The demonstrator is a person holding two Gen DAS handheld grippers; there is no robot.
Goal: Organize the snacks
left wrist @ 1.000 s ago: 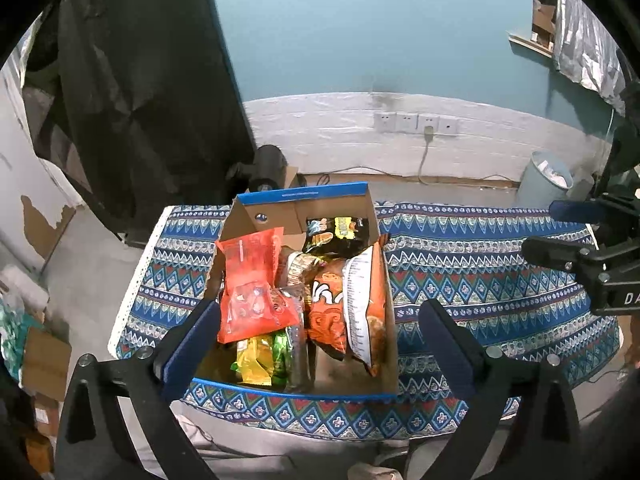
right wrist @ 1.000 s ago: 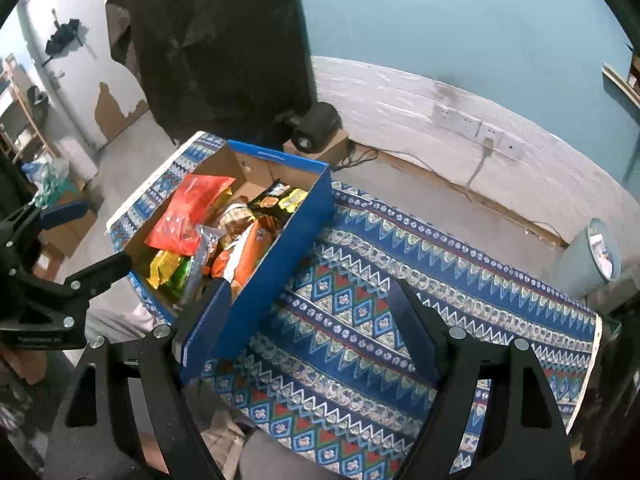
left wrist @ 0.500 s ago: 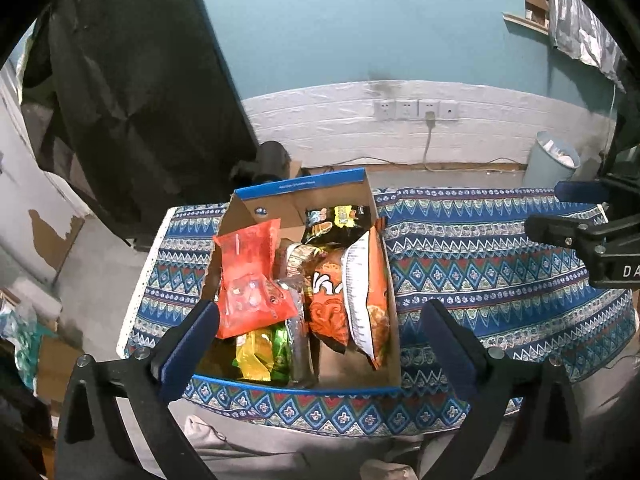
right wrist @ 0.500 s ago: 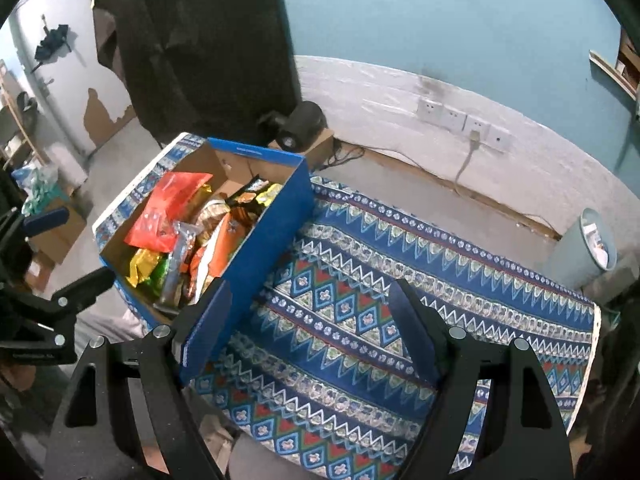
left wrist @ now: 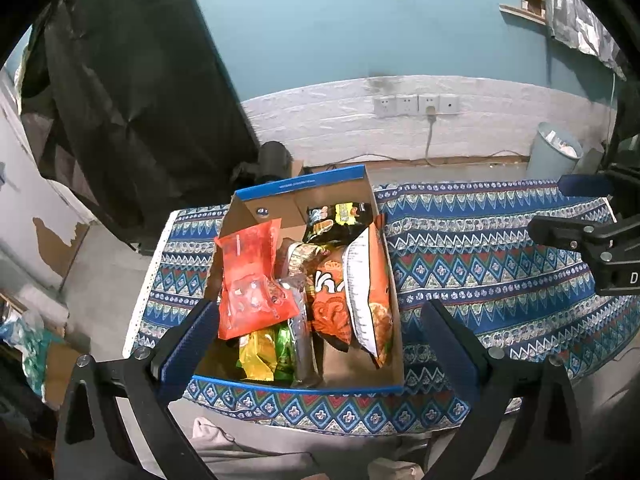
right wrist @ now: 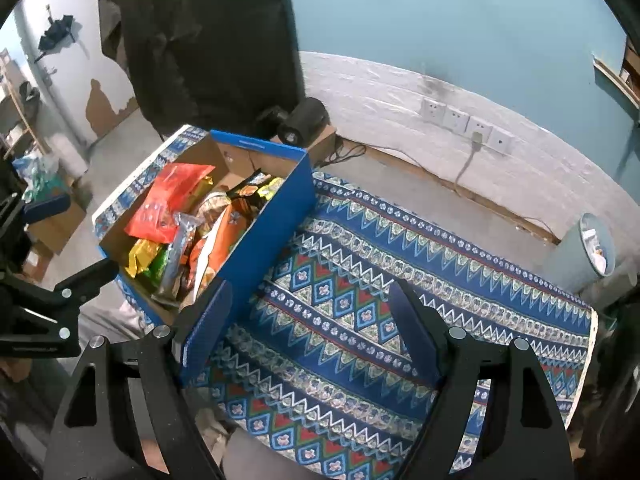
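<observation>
A blue cardboard box (left wrist: 304, 182) (right wrist: 276, 228) stands on the left part of a table covered with a blue patterned cloth (left wrist: 480, 256) (right wrist: 360, 304). It holds several snack bags: a red-orange bag (left wrist: 252, 276) (right wrist: 168, 200), an orange chips bag (left wrist: 352, 292) (right wrist: 216, 248), a black bag (left wrist: 336, 220), and yellow and green packets (left wrist: 264, 348) (right wrist: 148, 256). My left gripper (left wrist: 316, 336) hangs open above the box's near end, nothing between its fingers. Over the bare cloth to the right of the box my right gripper (right wrist: 308, 320) is open and holds nothing.
A grey bin (left wrist: 554, 152) (right wrist: 592, 244) stands on the floor at the right. Wall sockets (left wrist: 416, 104) with a cable sit on the white brick wall. A black speaker-like object (right wrist: 302, 120) rests behind the box. Dark fabric (left wrist: 132, 100) hangs at the left.
Both views have drifted slightly, so the box and table sit a little differently in frame. Neither gripper's opening has changed and the snacks lie as before.
</observation>
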